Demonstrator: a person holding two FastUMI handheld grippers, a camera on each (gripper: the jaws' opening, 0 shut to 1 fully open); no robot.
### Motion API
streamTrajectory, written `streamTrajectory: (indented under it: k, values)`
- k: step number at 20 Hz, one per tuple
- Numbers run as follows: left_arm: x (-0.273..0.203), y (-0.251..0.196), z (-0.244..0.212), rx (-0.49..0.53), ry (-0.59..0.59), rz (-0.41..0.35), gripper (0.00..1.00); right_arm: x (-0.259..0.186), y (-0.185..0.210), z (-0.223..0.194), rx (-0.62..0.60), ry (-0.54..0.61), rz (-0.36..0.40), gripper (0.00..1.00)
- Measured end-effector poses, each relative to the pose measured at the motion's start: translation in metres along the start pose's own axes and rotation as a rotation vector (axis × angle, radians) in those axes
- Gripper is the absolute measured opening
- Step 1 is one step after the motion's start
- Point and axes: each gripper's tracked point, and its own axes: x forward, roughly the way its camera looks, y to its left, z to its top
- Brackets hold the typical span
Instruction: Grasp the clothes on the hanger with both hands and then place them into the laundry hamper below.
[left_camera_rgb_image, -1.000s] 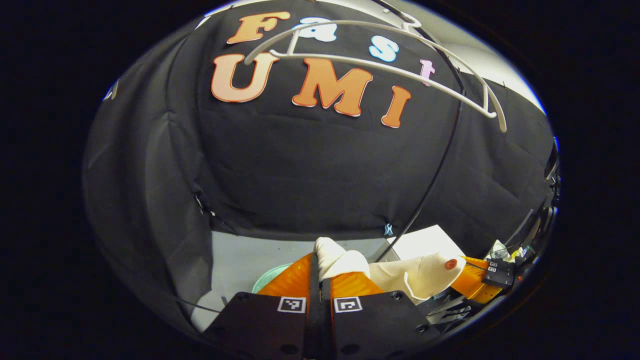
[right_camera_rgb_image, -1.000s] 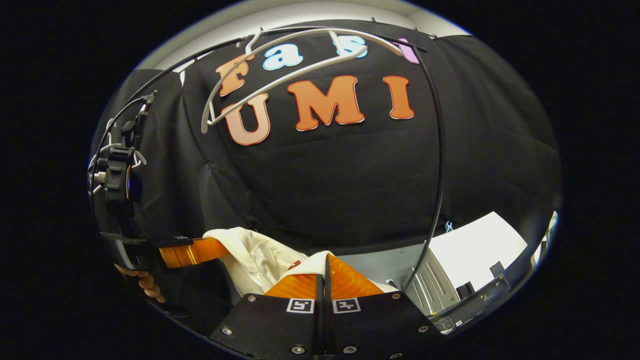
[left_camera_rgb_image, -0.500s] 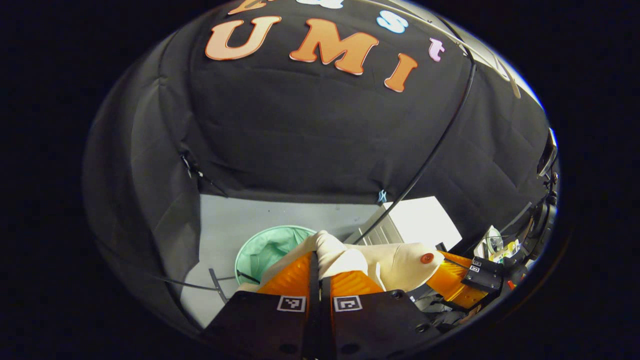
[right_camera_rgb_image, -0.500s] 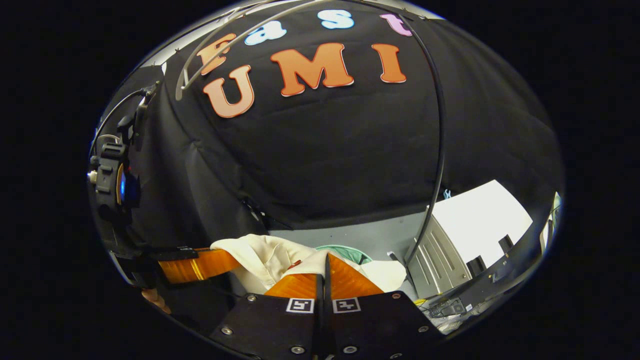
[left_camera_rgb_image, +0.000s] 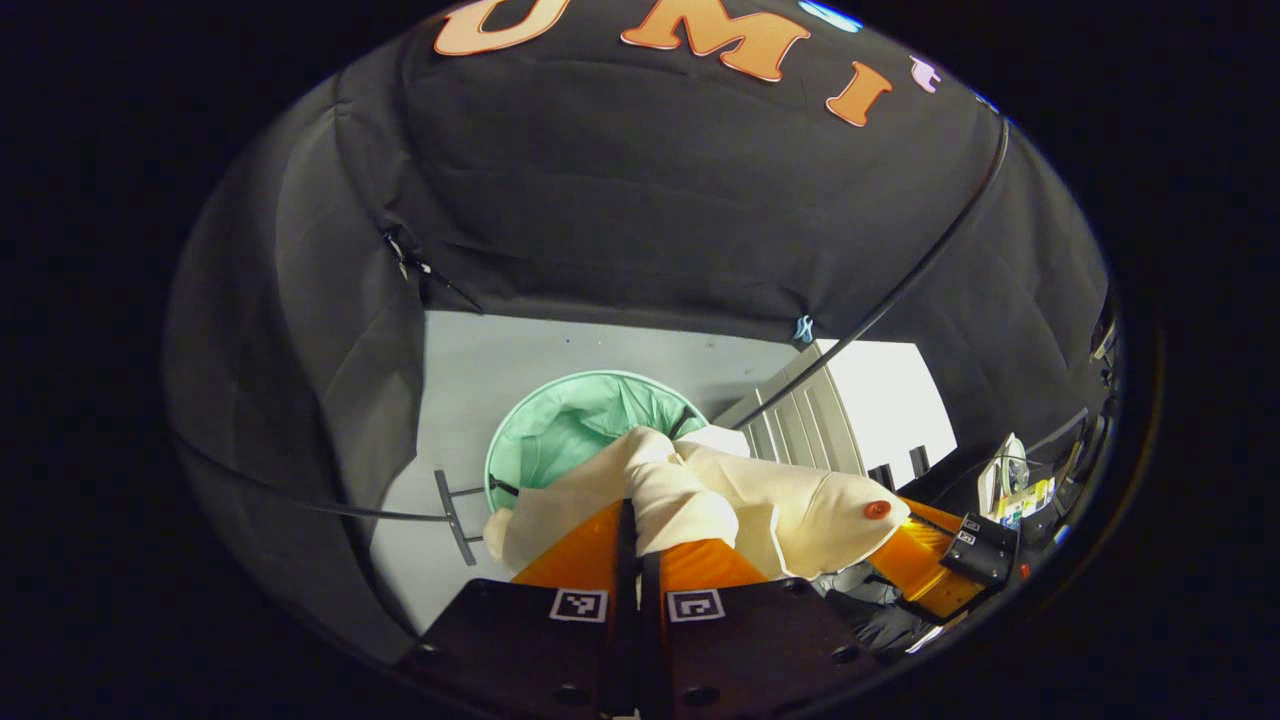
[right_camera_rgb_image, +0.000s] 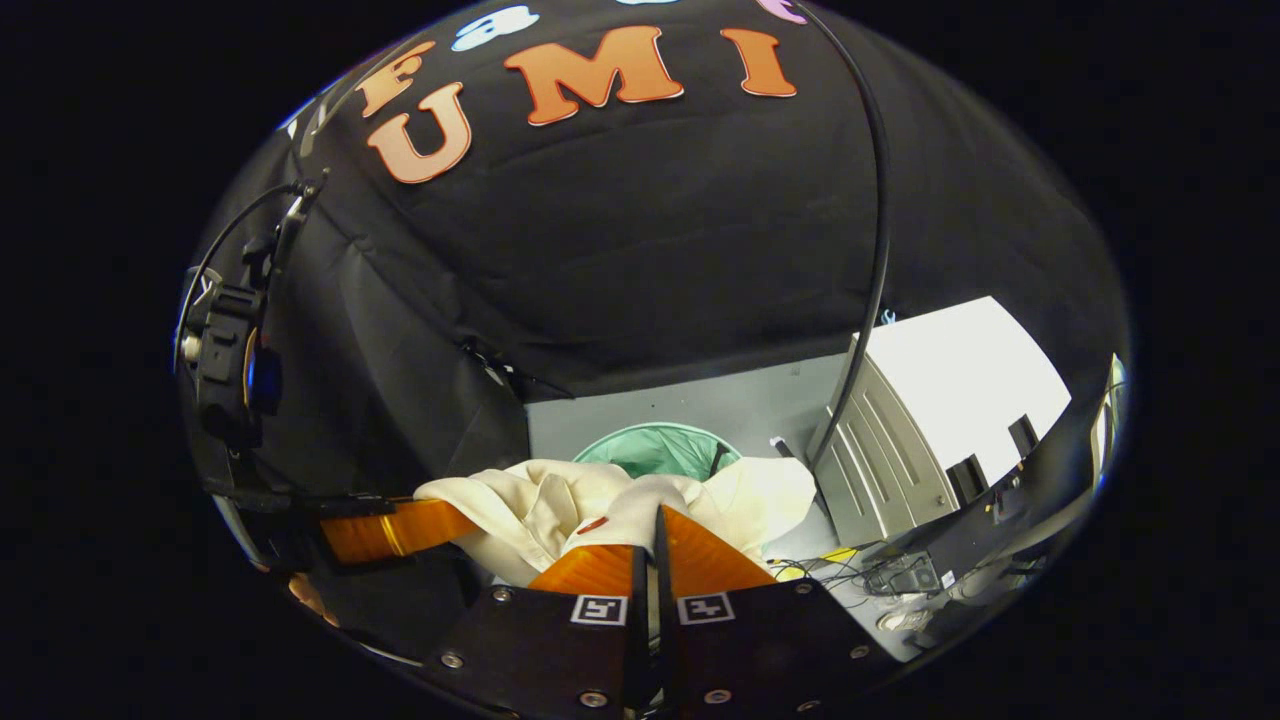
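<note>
A: Where is the garment?

B: The cream-coloured cloth garment with a small red button (left_camera_rgb_image: 700, 480) hangs bunched in the air between 2 grippers. In the left gripper view, the left gripper (left_camera_rgb_image: 633, 535) has its fingers pressed together on a fold of the cloth. Farther right in that view, the right gripper (left_camera_rgb_image: 905, 550) pinches the part near the button.

A: Does the other view agree?

B: Yes. In the right gripper view, the right gripper (right_camera_rgb_image: 655, 535) is closed on a fold of the garment (right_camera_rgb_image: 560, 505), and the left gripper (right_camera_rgb_image: 390, 525) reaches in from the left, clamped on the cloth's far edge.

A: And the hamper?

B: The round pale green mesh laundry hamper (left_camera_rgb_image: 570, 420) stands open on the grey floor (left_camera_rgb_image: 490, 360), below and just beyond the garment. A white ribbed cabinet (left_camera_rgb_image: 850, 410) stands beside it to the right.

A: Which step is this?

B: I judge it the carry down to the hamper, with the release not yet done. The next move calls for bringing both grippers over the hamper's opening, lowering, then spreading both pairs of fingers together so the cloth drops inside rather than over the rim.
</note>
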Motion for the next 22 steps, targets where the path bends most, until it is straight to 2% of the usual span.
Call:
streamTrajectory:
  k: [3,6,8,9,10,11,12,13,18,22]
  values:
    - [0.003,-0.001,-0.005,0.001,0.032,-0.006,0.15,0.006,-0.008,0.001,0.029,0.011,-0.007,0.10]
    - [0.002,-0.003,0.003,0.016,0.017,0.002,0.62,0.004,-0.011,0.007,0.030,0.006,-0.007,0.17]
    - [0.000,-0.001,0.007,0.029,0.008,0.011,0.94,0.004,-0.015,0.010,0.027,-0.005,-0.012,0.27]
    - [-0.001,-0.003,0.008,0.031,0.007,0.011,0.96,0.001,-0.017,0.015,0.026,-0.018,-0.016,0.38]
    - [-0.002,-0.004,0.009,0.030,0.004,0.009,0.96,-0.001,-0.019,0.015,0.023,-0.024,-0.019,0.45]
    - [-0.005,-0.004,0.009,0.027,0.002,0.005,0.90,-0.003,-0.022,0.017,0.021,-0.034,-0.019,0.51]
    - [-0.009,-0.003,0.010,0.021,0.002,0.009,0.96,-0.007,-0.026,0.019,0.017,-0.048,-0.025,0.62]
    - [-0.012,-0.002,0.009,0.017,0.000,0.007,0.96,-0.011,-0.030,0.023,0.008,-0.063,-0.033,0.76]
    - [-0.037,0.012,0.021,0.004,-0.023,0.043,0.96,-0.041,-0.050,0.053,0.025,-0.166,-0.076,0.93]
    - [-0.069,0.017,0.054,0.012,-0.125,0.063,0.97,-0.077,-0.068,0.084,0.039,-0.254,-0.111,0.95]
